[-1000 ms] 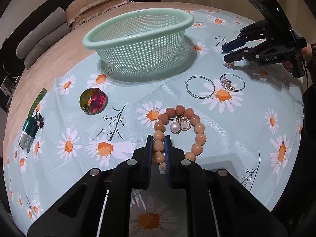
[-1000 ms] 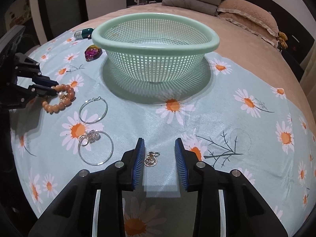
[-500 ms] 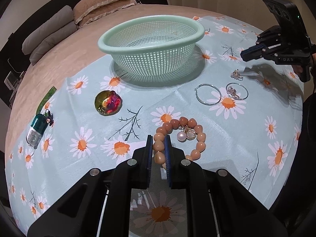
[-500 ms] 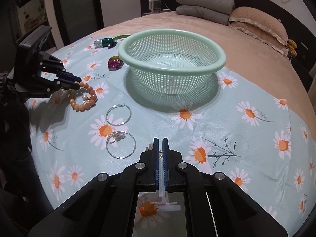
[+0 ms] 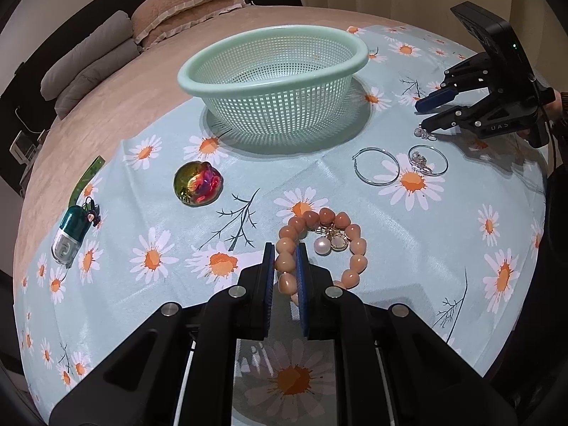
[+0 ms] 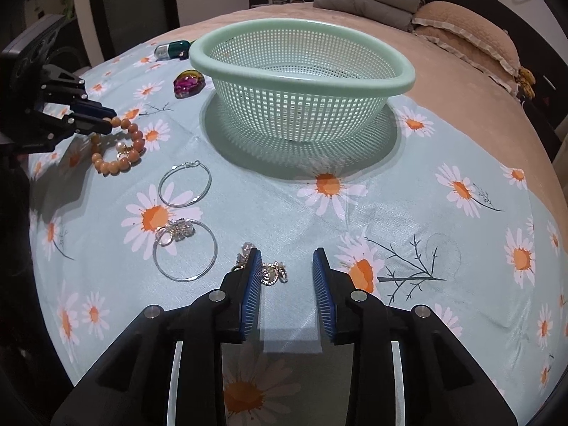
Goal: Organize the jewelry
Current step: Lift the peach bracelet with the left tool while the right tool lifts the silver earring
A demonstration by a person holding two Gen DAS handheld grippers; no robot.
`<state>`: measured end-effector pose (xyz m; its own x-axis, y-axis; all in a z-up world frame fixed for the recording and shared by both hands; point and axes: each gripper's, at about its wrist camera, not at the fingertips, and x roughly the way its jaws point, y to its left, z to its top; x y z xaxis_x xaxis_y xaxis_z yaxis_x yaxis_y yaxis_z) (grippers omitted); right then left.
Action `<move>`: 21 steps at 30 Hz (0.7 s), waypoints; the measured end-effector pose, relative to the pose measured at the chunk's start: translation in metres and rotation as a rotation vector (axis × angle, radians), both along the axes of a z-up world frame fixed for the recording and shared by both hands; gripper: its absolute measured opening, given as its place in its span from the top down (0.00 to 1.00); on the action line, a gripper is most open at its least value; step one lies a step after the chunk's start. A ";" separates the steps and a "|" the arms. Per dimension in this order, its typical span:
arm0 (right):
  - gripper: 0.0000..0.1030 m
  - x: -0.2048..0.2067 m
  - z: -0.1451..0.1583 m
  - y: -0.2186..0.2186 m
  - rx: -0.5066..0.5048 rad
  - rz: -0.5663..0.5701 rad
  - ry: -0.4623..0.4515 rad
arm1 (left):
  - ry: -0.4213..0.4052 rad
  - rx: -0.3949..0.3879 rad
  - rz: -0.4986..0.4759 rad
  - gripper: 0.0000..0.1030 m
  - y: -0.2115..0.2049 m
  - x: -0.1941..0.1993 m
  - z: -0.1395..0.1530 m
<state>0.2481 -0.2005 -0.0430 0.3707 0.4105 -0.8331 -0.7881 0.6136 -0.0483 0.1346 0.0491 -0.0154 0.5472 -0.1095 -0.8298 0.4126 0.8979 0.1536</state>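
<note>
1. Half a second back the right gripper [image 6: 287, 277] had its fingers pressed together over the small gold charm [image 6: 273, 274]; now they are opening, and the charm lies loose on the daisy cloth [image 6: 408, 213] between them, not pinched.
2. That charm sits close against the left-hand finger [image 6: 252, 277], with clear cloth between it and the other finger, so it is off-centre in the gap. A second small trinket [image 6: 245, 254] peeks out just beyond that same finger, on its outer side.
3. The left gripper [image 5: 286, 262] has kept its narrow hold: its fingers are clamped on one pink bead of the bead bracelet [image 5: 328, 245], whose loop rests on the cloth ahead and to the right.
4. Both tools tilt steeply down toward the bed.
5. The green basket [image 6: 301, 71] stands well beyond both, apparently empty; two hoop earrings [image 6: 184, 184] lie between the grippers.
6. My judgement: the right hand is nearer the charm and needs to shift slightly left before re-gripping, as the pinch seems to have missed.
</note>
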 end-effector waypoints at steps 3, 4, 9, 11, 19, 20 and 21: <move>0.90 -0.001 -0.001 0.005 -0.026 0.009 -0.029 | 0.003 0.009 0.000 0.88 0.000 0.000 0.000; 0.91 -0.003 -0.001 0.006 -0.025 0.020 -0.025 | 0.007 0.009 0.002 0.88 0.000 0.001 0.000; 0.97 -0.005 0.006 0.003 -0.016 0.020 -0.014 | 0.019 0.011 0.008 0.88 0.001 0.003 -0.001; 0.98 -0.007 0.012 -0.001 0.001 0.023 -0.014 | 0.008 0.014 0.003 0.88 0.002 0.001 0.002; 0.98 -0.009 0.021 -0.008 0.032 0.025 -0.010 | -0.010 0.015 0.005 0.88 0.001 0.001 0.012; 0.98 -0.009 0.021 -0.008 0.033 0.026 -0.014 | -0.015 0.013 0.006 0.88 0.001 0.000 0.014; 0.98 -0.009 0.023 -0.008 0.035 0.030 -0.010 | -0.018 0.013 0.007 0.88 0.001 -0.001 0.015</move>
